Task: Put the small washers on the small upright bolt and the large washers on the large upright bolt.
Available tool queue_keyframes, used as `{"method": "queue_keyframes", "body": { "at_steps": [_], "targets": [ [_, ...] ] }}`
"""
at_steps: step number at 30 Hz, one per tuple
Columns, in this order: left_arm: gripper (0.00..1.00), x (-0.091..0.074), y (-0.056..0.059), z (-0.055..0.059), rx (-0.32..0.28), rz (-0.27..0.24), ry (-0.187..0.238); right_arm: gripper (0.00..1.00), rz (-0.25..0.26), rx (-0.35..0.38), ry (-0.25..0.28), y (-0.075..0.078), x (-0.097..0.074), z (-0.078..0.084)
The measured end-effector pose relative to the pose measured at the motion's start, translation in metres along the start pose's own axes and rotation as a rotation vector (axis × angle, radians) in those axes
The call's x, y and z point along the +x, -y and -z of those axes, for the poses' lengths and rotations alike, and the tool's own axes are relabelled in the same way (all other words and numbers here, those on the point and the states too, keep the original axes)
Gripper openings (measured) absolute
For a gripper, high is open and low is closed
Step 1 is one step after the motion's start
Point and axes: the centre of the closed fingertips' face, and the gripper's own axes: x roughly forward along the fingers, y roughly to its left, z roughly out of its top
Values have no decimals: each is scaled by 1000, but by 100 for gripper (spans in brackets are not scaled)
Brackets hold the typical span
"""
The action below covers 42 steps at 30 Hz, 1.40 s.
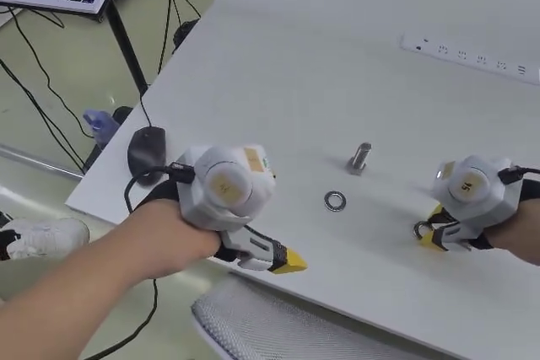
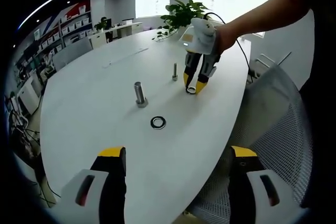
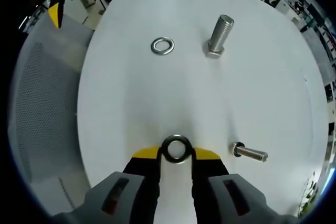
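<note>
A large upright bolt (image 1: 360, 158) stands mid-table, with a loose washer (image 1: 335, 201) lying flat in front of it. My right gripper (image 1: 429, 235) rests low at the right, shut on a washer (image 3: 176, 149) held on edge between its yellow tips. Just right of those tips is the small bolt (image 3: 249, 153), with a dark ring at its base. My left gripper (image 2: 177, 156) hangs open over the table's near edge with nothing between its fingers. From it I see the large bolt (image 2: 139, 94), the small bolt (image 2: 175, 71) and the loose washer (image 2: 158, 123).
A white power strip (image 1: 472, 56) lies at the far right of the white table (image 1: 278, 65). A black mouse (image 1: 146, 149) sits near the left corner. A grey mesh chair (image 1: 270, 318) stands below the near edge. Cables hang at left.
</note>
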Motion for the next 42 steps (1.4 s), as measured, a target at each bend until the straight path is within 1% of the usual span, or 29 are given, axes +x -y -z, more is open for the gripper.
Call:
{"method": "queue_keyframes", "body": {
  "at_steps": [3,6,8,11,13,17,25,30,35,42],
  "targets": [
    [80,-1,0,-2,-2,-3,7,21,-8,5,-5,3,1,0],
    [80,-1,0,-1,-1,-1,1,21,-21,-12,-21,3,1,0],
    [79,-1,1,0,5,1,-3,21,-19,-13,-27,4,2,-1],
    [79,-1,1,2,4,1,-4,21,-23,7,-24,4,1,-4],
    [79,-2,1,2,5,0,-6,21,-27,6,-26,3,-2,-6],
    [79,-3,-1,3,7,-3,-7,21,-35,4,-28,2,-13,-14],
    [79,-5,-1,5,5,-6,-7,21,-39,5,-23,9,-37,-35],
    [79,-6,0,8,7,-6,-12,21,-40,-4,-17,12,-45,-46],
    [79,-7,-1,8,6,-8,-11,21,-37,-7,-8,17,-52,-57],
    [78,-6,-2,9,3,-8,-11,21,-24,-20,-1,32,-62,-73]
  ]
}}
